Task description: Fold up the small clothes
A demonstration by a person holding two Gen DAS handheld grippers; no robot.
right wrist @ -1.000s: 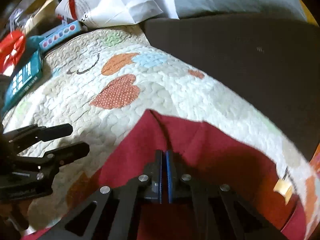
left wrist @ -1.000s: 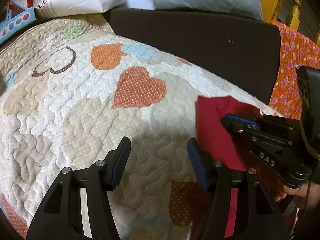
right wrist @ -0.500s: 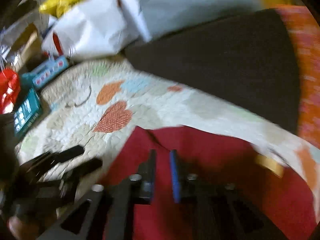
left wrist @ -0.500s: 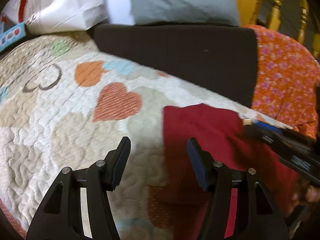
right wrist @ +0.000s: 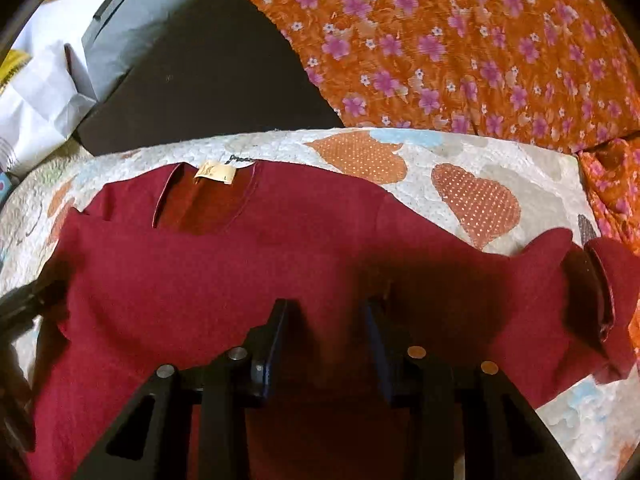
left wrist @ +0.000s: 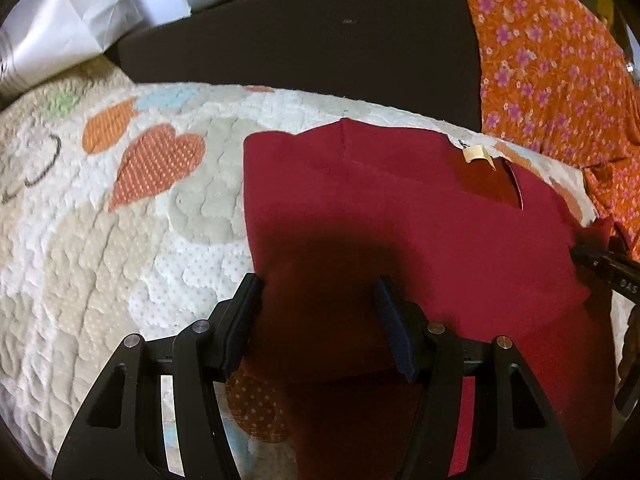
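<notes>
A dark red long-sleeved top (left wrist: 400,220) lies on the heart-patterned quilt (left wrist: 100,248), its left side folded over and its neck label (left wrist: 476,154) at the far edge. My left gripper (left wrist: 316,292) is open and empty over the top's left part. My right gripper (right wrist: 324,312) is open and empty over the top (right wrist: 240,272), below the neck label (right wrist: 214,172). The right sleeve (right wrist: 580,292) lies spread out to the right, its cuff turned up. The right gripper's tip also shows in the left wrist view (left wrist: 600,268).
A dark cushion (left wrist: 304,40) lies behind the quilt. An orange flowered cloth (right wrist: 460,48) covers the right side. A white paper bag (left wrist: 60,40) and a grey pillow (right wrist: 132,20) sit at the back left.
My right gripper has opened, let go of the red top, and swung right toward the spread sleeve. My left gripper has moved right, over the top. The left side now lies folded.
</notes>
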